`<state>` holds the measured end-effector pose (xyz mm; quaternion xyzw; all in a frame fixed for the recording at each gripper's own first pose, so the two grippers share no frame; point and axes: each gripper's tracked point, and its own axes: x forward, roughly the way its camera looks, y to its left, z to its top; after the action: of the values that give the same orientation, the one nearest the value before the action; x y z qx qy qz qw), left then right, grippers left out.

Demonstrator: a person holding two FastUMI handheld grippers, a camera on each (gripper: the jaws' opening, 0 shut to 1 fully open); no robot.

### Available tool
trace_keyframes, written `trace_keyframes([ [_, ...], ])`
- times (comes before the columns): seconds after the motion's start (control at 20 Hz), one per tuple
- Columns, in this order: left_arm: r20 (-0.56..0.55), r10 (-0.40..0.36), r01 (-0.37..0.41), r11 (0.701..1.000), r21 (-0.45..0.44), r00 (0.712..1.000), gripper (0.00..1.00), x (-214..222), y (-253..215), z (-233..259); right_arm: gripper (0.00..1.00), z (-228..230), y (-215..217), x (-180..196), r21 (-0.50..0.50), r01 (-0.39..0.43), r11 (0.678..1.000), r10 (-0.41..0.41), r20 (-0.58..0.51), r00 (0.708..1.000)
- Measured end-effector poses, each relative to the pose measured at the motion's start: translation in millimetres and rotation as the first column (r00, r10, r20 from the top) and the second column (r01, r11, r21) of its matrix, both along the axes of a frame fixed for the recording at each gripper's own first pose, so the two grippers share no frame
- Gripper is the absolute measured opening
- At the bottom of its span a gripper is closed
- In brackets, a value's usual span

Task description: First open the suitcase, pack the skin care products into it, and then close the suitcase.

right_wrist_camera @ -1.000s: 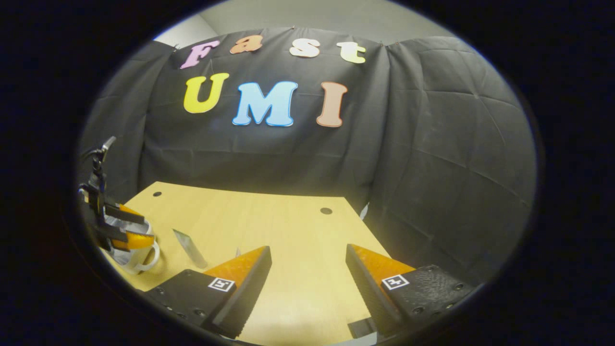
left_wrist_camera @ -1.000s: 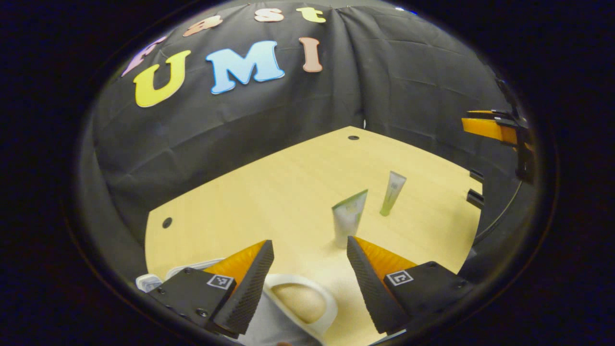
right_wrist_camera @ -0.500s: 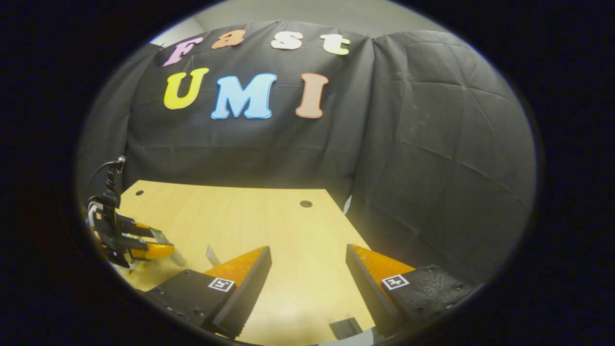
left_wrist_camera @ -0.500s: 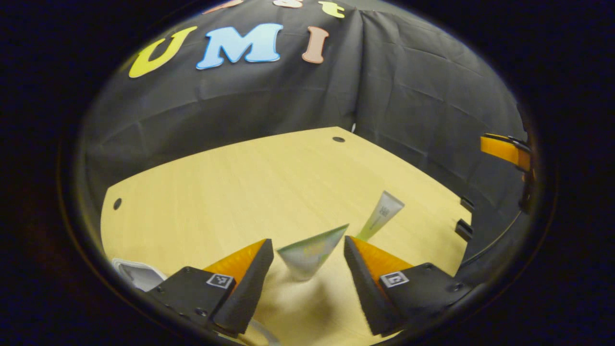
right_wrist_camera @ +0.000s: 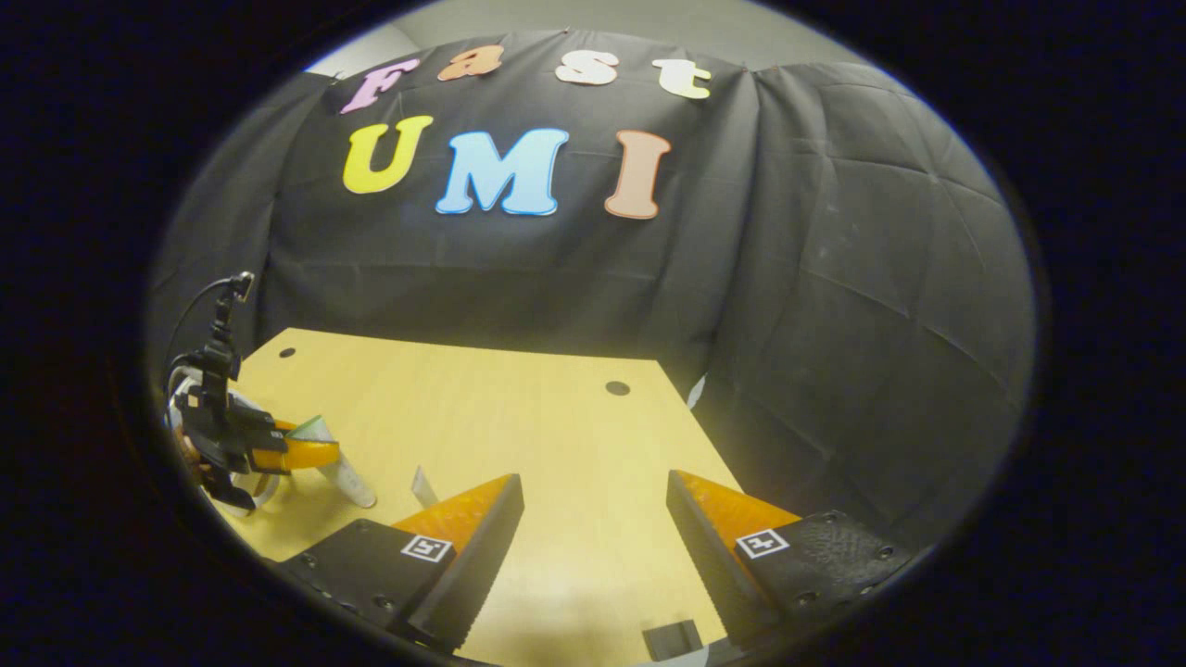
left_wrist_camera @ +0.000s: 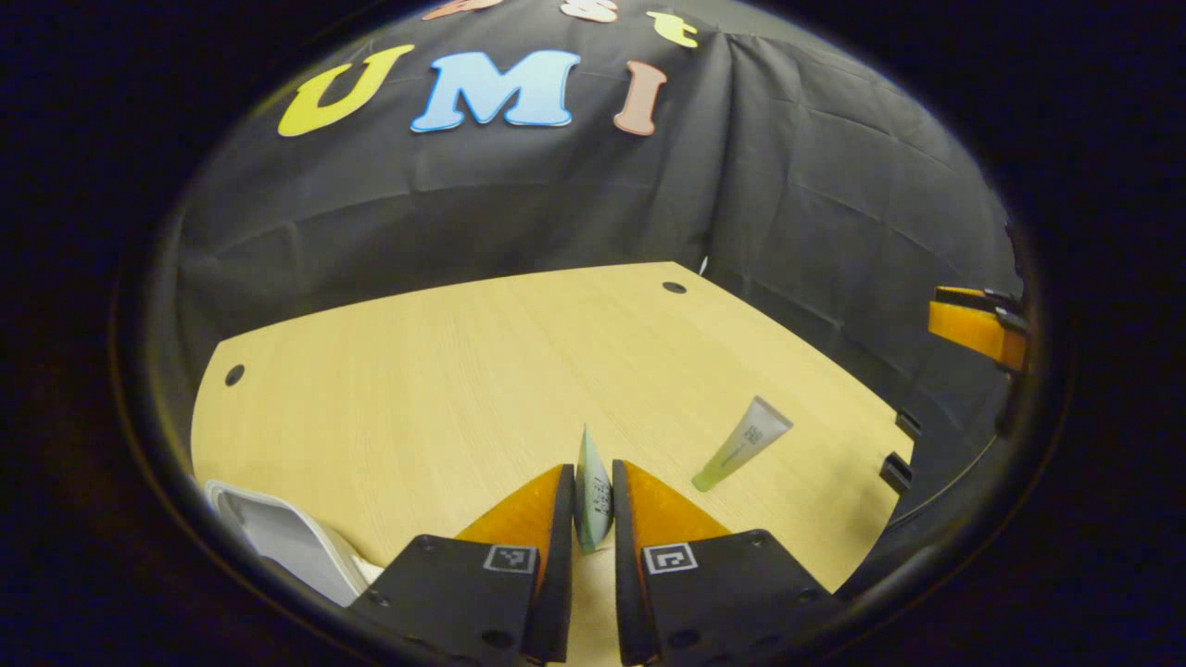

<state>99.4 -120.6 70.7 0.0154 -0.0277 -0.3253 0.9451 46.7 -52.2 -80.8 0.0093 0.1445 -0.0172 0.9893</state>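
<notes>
A: What carries everything here?

B: The bench (left_wrist_camera: 445,371), pale wood with small dark holes near its far corners. A white case (left_wrist_camera: 278,547) sits at its near left corner in the left gripper view. Whether that is the suitcase, and whether it lies open, I cannot tell; only a rim shows.

A: And the grippers?

B: The left gripper (left_wrist_camera: 591,505) has its fingers pressed on a tube (left_wrist_camera: 593,486), squeezing the flat body from both sides. The tube stands nearly upright, crimped end up, just above the bench's near edge. Pinching the flat faces probably keeps a soft tube from slipping on the way to the case.

A: The right one?

B: The right gripper (right_wrist_camera: 593,519) hangs over the near right part of the bench, fingers spread wide and holding nothing. It looks parked, likely leaving the left side room.

A: Anything left to pack?

B: A thin tube (left_wrist_camera: 743,443) lies flat toward the right edge, apart from the held one. I judge it comes next, then the closing.
</notes>
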Motion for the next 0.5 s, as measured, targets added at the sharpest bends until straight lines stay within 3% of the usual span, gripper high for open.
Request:
trace_keyframes([
  [0.25,-0.036,0.019,-0.021,0.999,-0.046,0.999,0.28,4,4,-2,0.94,-1,9,1,-0.005,-0.032,0.999,0.032,0.001,0.999],
  [0.3,-0.042,0.023,-0.025,0.998,-0.059,0.999,0.19,4,3,1,0.94,-2,9,1,-0.003,-0.033,0.999,0.033,-0.002,0.999],
  [0.5,-0.082,0.010,-0.020,0.993,-0.119,0.997,0.19,3,6,4,0.95,-8,17,4,0.040,-0.056,0.998,0.056,-0.016,0.998],
])
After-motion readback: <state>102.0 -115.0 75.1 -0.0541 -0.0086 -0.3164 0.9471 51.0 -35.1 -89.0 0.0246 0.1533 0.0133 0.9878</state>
